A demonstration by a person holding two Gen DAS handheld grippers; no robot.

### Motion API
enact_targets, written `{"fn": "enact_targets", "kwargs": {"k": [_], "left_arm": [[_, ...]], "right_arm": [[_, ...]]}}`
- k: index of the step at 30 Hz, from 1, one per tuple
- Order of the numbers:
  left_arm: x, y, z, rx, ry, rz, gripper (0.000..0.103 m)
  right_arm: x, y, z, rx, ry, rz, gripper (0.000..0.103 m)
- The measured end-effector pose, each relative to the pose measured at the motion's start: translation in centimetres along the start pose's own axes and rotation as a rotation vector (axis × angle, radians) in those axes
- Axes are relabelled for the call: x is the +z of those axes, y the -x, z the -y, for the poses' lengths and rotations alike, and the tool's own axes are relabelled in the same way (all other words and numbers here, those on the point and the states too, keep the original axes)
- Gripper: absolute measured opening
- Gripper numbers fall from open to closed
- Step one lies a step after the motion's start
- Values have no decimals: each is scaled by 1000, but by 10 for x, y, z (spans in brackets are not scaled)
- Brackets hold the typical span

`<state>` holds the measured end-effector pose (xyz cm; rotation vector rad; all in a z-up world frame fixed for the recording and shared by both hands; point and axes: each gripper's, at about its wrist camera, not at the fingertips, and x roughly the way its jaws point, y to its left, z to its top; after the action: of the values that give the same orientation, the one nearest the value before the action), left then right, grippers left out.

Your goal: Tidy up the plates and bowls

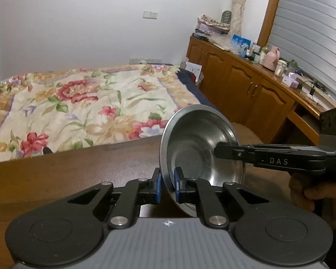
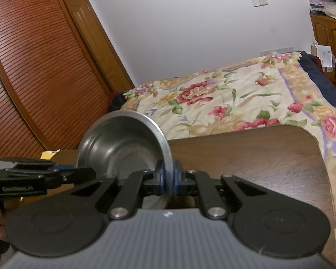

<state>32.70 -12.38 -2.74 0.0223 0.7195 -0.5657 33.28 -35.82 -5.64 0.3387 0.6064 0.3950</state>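
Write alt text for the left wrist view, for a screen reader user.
The left tool grips the rim of a tilted steel bowl above a dark wooden table, while the right tool reaches in from the right onto the bowl's opposite rim. Behind lie a floral quilt on a bed and cluttered wooden cabinets.

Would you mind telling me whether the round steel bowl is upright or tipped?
Tipped: the round steel bowl stands on edge, both tongs pinching its rim, its empty inside facing sideways.
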Motion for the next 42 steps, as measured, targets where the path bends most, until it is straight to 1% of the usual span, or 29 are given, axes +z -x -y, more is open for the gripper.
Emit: {"fn": "enact_targets", "kwargs": {"k": [14,32,42], "left_arm": [[6,42,22,-17,-28,74,13],[1,97,34,-24,-67,146,13],[-11,130,41,-22,-89,171,13]], "right_arm": [[14,48,-25,-20,89,85,9],[9,89,-51,-4,123,139,10],[0,111,-70,4,157,150,10]]}}
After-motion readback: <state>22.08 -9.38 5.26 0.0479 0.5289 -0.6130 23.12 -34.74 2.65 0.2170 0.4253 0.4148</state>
